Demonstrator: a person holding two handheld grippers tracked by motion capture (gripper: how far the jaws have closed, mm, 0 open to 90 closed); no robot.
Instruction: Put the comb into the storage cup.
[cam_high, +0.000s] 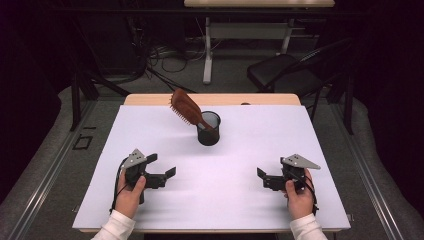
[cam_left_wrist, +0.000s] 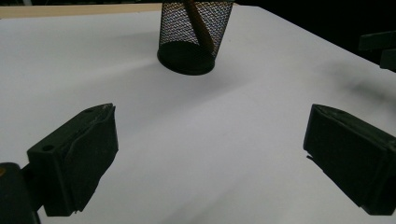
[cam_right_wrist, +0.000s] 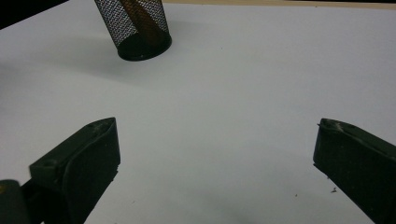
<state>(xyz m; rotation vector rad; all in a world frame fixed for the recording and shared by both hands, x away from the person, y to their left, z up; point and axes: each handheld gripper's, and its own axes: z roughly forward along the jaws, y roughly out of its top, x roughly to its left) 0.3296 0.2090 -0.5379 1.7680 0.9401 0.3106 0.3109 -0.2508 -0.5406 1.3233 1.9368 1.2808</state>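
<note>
A lab or recording room: black curtains hang on both sides, loose cables (cam_high: 165, 57) lie on the grey carpet past the desk's (cam_high: 310, 200) far edge, with a black chair (cam_high: 285, 72) and a 2nd desk (cam_high: 250, 25).

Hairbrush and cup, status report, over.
Left gripper and right gripper open, holding nothing, low over the white table. Hairbrush handle-down in the black mesh cup, leaning left. Nothing between grippers and cup.
</note>
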